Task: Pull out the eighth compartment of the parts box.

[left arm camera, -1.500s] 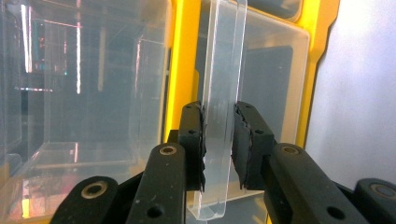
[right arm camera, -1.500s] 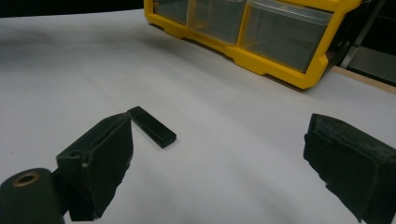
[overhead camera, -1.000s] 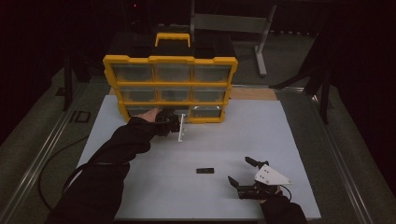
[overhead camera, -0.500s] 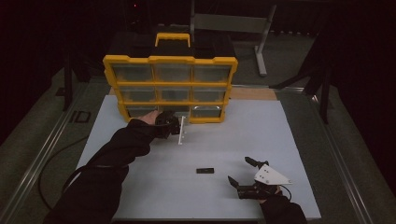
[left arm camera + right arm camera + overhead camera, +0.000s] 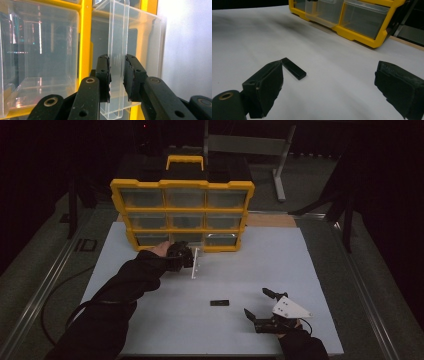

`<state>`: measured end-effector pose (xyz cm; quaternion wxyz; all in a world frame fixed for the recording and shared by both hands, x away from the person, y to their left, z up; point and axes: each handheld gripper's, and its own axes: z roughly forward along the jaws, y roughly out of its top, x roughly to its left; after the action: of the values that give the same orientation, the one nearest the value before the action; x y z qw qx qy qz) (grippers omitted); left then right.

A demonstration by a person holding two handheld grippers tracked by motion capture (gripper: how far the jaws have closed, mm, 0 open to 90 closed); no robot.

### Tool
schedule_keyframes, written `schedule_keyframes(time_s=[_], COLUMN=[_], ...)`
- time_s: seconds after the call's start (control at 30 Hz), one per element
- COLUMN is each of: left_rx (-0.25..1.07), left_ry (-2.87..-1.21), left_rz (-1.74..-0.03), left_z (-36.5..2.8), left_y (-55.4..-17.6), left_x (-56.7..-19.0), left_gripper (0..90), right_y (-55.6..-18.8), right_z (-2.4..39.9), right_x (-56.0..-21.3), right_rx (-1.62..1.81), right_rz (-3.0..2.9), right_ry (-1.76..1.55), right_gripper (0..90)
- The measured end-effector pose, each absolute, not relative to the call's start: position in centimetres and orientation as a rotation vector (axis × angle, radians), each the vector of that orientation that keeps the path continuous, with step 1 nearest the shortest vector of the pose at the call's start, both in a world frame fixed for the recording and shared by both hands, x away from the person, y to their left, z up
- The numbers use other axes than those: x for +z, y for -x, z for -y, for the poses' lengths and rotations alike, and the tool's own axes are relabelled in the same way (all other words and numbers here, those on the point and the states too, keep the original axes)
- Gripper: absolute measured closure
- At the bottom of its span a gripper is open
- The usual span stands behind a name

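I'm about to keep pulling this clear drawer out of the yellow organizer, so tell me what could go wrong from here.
1. The left gripper pinches only the thin clear pull tab of the drawer; the smooth plastic could slip free.
2. The yellow organizer stands upright and unbraced, so a hard pull might drag or tip it.
3. The right gripper sits open near the small black stick, which it could knock away.

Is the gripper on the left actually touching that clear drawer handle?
Touching. In the left gripper view, the left gripper has both pads pressed against the clear drawer handle, one on each face, with no gap showing.
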<state>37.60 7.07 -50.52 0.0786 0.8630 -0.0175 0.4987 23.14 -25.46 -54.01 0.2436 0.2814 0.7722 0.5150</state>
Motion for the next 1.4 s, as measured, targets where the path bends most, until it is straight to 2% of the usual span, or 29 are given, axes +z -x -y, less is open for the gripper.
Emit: schedule_keyframes(time_s=[1.4], left_rx=[1.490], left_ry=[-2.548], left_rz=[0.128], left_z=[-7.8], left_y=[-34.2], left_x=[-50.7], left_gripper=[76.4], right_y=[-23.1], right_z=[25.4], right_x=[-54.0], right_rx=[1.401], right_rz=[-2.114], right_ry=[-0.768], right_gripper=[8.5])
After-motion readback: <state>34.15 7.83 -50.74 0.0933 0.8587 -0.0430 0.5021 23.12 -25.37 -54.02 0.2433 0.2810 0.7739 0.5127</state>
